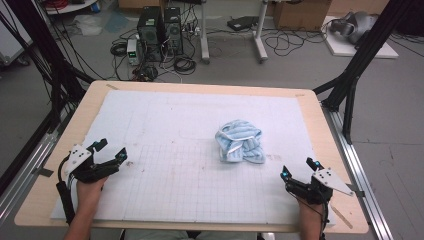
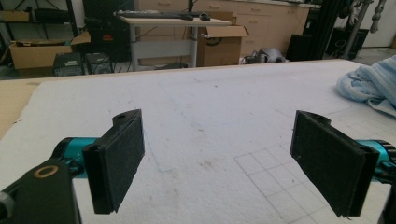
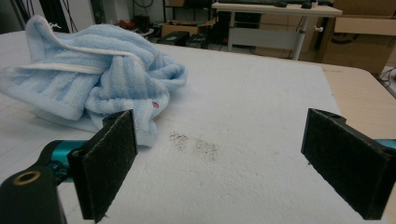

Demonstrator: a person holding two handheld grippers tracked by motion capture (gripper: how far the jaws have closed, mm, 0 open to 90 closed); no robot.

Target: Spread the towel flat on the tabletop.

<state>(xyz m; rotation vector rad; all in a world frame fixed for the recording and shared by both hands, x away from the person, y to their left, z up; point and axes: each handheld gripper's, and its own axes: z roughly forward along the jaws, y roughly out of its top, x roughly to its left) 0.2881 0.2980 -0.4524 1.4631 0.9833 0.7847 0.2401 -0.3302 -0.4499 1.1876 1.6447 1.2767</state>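
Observation:
A crumpled light-blue towel (image 1: 240, 141) lies in a heap on the white gridded mat (image 1: 175, 150), right of the middle. My left gripper (image 1: 111, 151) rests near the mat's left edge, open, with nothing between its jaws. My right gripper (image 1: 298, 169) sits at the front right, open and empty too, a short way in front of the towel. In the right gripper view the towel (image 3: 88, 79) bulks up at the upper left, just beyond the left pad (image 3: 109, 158). In the left gripper view the towel (image 2: 371, 84) peeks in at the right edge, far off.
The mat covers a wooden table (image 1: 320, 115) with bare strips along its sides. Dark stains (image 3: 196, 144) mark the mat near the towel. Black frame posts (image 1: 350, 80) stand at the table's corners. Computers (image 1: 160, 32), cables and boxes crowd the floor beyond.

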